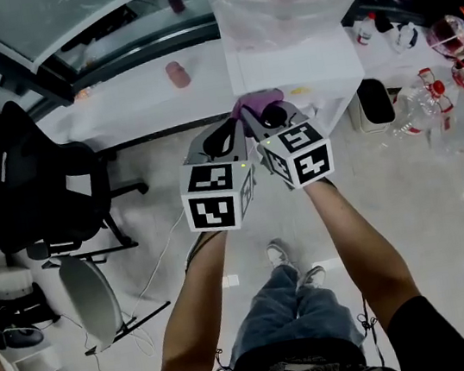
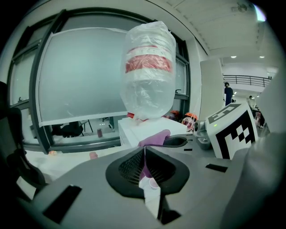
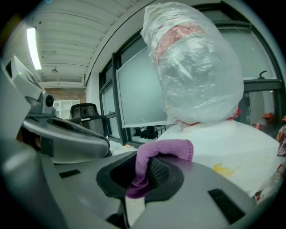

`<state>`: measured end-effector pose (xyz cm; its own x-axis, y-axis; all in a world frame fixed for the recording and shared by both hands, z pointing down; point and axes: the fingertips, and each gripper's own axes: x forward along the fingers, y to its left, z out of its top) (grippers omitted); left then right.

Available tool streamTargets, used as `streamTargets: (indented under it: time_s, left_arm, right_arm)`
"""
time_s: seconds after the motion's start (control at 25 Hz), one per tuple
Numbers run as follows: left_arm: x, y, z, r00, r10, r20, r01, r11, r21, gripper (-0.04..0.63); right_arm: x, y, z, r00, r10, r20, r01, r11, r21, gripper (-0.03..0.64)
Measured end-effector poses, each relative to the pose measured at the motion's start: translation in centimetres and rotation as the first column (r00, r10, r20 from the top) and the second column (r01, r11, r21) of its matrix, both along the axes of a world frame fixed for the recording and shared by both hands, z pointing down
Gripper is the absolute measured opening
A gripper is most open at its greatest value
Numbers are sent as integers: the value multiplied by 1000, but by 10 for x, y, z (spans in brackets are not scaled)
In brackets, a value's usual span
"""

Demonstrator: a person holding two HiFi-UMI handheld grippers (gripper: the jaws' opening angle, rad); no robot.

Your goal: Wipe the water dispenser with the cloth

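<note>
Right tool grips a purple microfibre cloth beside the white water dispenser; left tool is closed alongside.

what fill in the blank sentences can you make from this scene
1. The right gripper is shut on a ___ cloth.
2. The bottle atop the water dispenser is wrapped in clear ___.
3. A black office ___ stands at the head view's left.
Missing words: purple; plastic; chair.
</note>
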<state>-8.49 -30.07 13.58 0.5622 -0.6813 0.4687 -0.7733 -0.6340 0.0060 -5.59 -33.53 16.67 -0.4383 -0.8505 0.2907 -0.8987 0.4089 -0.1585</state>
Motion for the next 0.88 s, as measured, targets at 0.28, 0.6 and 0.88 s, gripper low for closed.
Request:
streamTargets:
  time_s: [0.28, 0.6, 0.88]
  left_arm:
    - [21, -3, 5, 1000, 14, 12, -14, 1000, 8, 32]
    - [60, 3, 17, 998, 59, 17, -59, 998, -1, 32]
    - [103, 12, 23, 994, 109, 16, -109, 994, -2, 32]
  right_arm:
    - [33, 2, 10, 999, 34, 8, -34, 999, 7, 46]
    - [87, 14, 11, 996, 85, -5, -85, 996, 18, 47]
    - [148, 28, 6, 987, 163, 8, -163, 986, 36, 46]
